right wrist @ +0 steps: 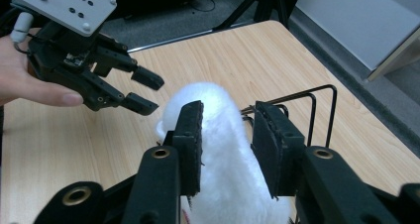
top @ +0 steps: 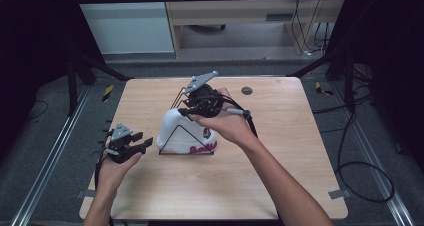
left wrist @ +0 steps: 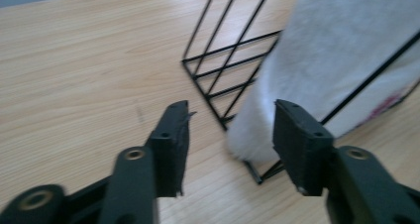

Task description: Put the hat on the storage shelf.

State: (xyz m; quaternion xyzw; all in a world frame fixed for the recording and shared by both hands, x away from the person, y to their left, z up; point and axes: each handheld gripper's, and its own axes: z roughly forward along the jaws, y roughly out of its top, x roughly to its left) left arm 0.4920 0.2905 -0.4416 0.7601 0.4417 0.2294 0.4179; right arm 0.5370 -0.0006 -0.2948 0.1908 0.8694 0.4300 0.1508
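White fuzzy hat sits at frame center in the high view, draped on a black wire rack on the wooden table. Pink lettering on its lower right edge.

Left gripper: lower left of the high view, just left of the rack, held low over the table. Jaws partly open, nothing between them. In the left gripper view the 2 pads frame the near corner of the rack and the lower end of the hat, with a gap to both; no contact that I can see.

Right gripper: center of the high view, above the hat's top, pointing left and down. In the right gripper view the jaws are partly open and straddle the hat; the fuzz sits between the pads, but I can't tell if it touches them. No clamp visible.

Left gripper also shows upper left in the right gripper view, jaws apart, near the hat's crown, not touching.
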